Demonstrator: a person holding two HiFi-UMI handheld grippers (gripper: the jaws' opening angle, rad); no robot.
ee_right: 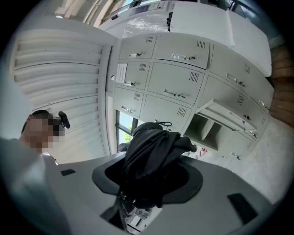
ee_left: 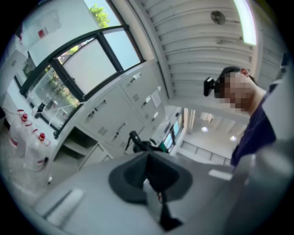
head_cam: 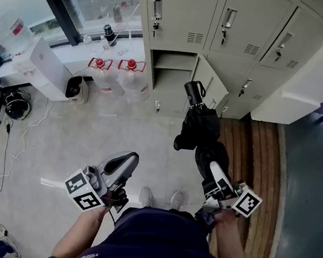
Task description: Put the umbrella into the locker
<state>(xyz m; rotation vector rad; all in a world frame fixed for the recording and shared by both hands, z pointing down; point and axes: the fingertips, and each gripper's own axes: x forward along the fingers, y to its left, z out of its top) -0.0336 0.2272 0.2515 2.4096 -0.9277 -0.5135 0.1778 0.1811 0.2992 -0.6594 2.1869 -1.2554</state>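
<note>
A folded black umbrella [head_cam: 197, 128] sticks out ahead of my right gripper [head_cam: 209, 164], whose jaws are shut on its lower end. Its handle with a strap [head_cam: 194, 91] points toward the open locker [head_cam: 171, 79] in the bottom row, whose door [head_cam: 210, 85] swings out to the right. In the right gripper view the umbrella's cloth [ee_right: 151, 151] bunches between the jaws of the right gripper [ee_right: 146, 186], and the open locker [ee_right: 212, 128] lies ahead to the right. My left gripper [head_cam: 127, 162] is held low at the left, shut with nothing in it. In the left gripper view, the left gripper [ee_left: 148, 173] shows closed jaws.
Two water jugs with red caps [head_cam: 99, 72] stand on the floor left of the locker, beside a white box [head_cam: 48, 66] and a black bin [head_cam: 77, 88]. Cables [head_cam: 5, 148] trail at the left. A wooden platform [head_cam: 254, 165] runs along the right, under a white panel [head_cam: 303, 88].
</note>
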